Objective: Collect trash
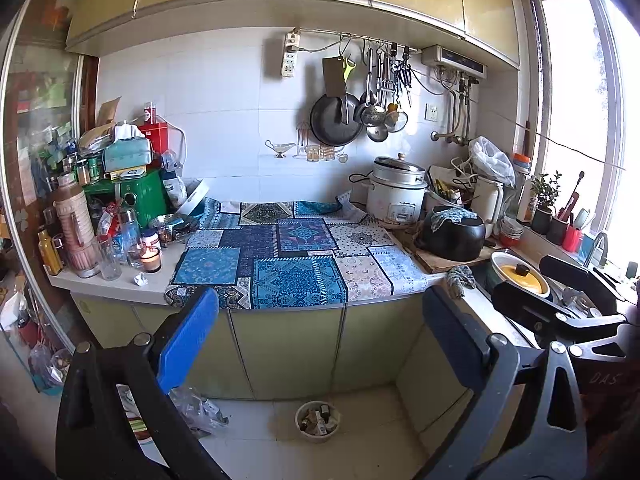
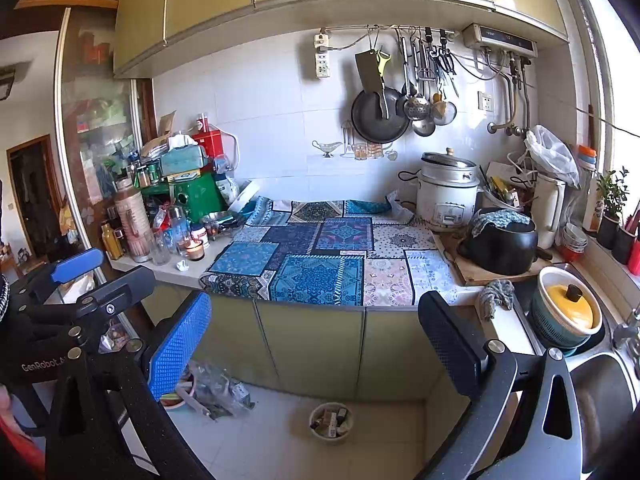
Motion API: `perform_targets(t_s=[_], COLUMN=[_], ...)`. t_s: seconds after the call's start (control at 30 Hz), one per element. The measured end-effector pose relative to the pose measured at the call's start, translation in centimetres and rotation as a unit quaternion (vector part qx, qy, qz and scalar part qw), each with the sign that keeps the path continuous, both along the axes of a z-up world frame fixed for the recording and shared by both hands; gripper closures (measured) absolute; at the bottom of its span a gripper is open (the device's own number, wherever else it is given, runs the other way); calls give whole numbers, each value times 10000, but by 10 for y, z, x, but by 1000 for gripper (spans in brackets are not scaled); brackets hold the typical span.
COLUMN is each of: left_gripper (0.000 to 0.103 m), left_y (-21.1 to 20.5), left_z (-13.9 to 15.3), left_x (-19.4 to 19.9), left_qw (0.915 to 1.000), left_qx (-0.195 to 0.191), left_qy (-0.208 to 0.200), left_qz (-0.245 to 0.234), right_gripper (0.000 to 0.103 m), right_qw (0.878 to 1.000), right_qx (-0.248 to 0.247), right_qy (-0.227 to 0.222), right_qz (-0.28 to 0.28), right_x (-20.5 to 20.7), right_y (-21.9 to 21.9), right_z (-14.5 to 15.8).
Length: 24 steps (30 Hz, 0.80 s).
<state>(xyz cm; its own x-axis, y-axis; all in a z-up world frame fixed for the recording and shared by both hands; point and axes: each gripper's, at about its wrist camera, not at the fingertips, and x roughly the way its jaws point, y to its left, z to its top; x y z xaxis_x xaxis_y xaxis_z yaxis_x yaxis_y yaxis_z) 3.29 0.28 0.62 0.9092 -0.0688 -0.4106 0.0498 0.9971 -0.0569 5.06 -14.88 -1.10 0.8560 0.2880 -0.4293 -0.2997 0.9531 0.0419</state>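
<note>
Left wrist view: the left claw (image 1: 320,320) is spread wide and empty, held back from a kitchen counter (image 1: 120,285) partly covered by a blue patchwork cloth (image 1: 280,256). A small crumpled white scrap (image 1: 139,279) lies on the bare counter just beside a lit candle in a glass (image 1: 151,258), near crowded bottles and jars. On the floor below sits a small round bin (image 1: 318,420) with items already in it, and a crinkled clear plastic bag (image 1: 196,404) lies to its left.

Right wrist view: the right claw (image 2: 316,332) is likewise spread and holds nothing. The same scrap (image 2: 183,265) sits by the candle (image 2: 195,249); the bin (image 2: 331,422) and plastic bag (image 2: 216,392) show on the floor.

Judgement: both claws stand off, so this fits either seeking a piece or pausing after a drop. Any grab at the scrap calls for care around the flame.
</note>
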Motion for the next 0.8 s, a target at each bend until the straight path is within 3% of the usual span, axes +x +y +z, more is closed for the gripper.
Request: perform_targets(t_s=[0.8], left_gripper=[1], left_y=[5], left_z=[3], left_x=[15], left_qw=[9999], left_qx=[-130], left_qy=[-5], left_qz=[-57], right_gripper=[0], right_qw=[9998], right_qx=[86], right_qy=[22], right_qz=[-173], right_x=[11], right_y=[7], right_z=[6])
